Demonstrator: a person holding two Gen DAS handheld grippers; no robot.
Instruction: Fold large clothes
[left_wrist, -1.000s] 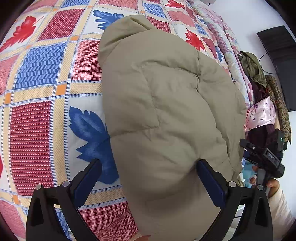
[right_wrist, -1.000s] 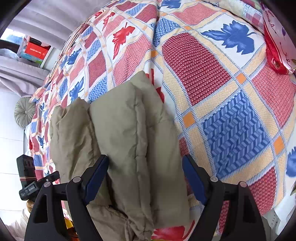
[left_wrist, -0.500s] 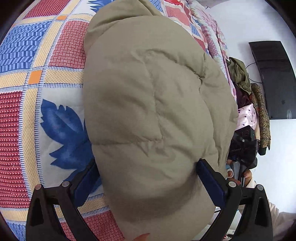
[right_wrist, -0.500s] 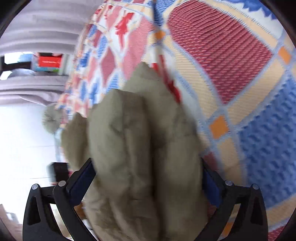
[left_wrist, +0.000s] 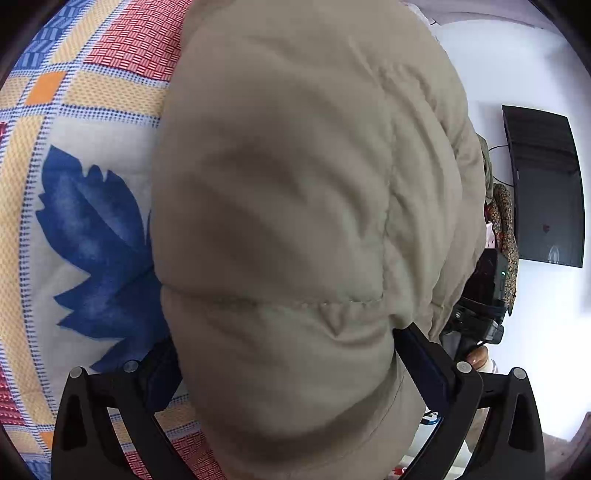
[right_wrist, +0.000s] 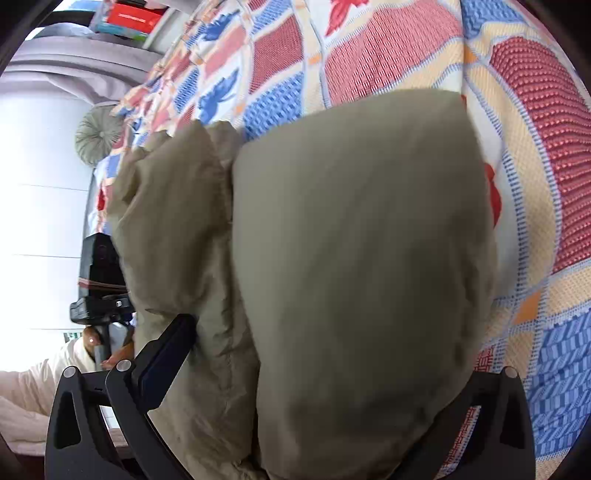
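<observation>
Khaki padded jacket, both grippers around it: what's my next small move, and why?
Probably close both grippers on the khaki padded jacket. The left gripper and right gripper stand wide open with its bulk filling the gap between the fingers, so nothing is clamped yet above the patchwork bedspread.

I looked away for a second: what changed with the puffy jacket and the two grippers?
Both grippers pushed in around the khaki padded jacket: left gripper and right gripper now straddle its bulk, jaws wide. The jacket remains folded on the patchwork quilt.
</observation>
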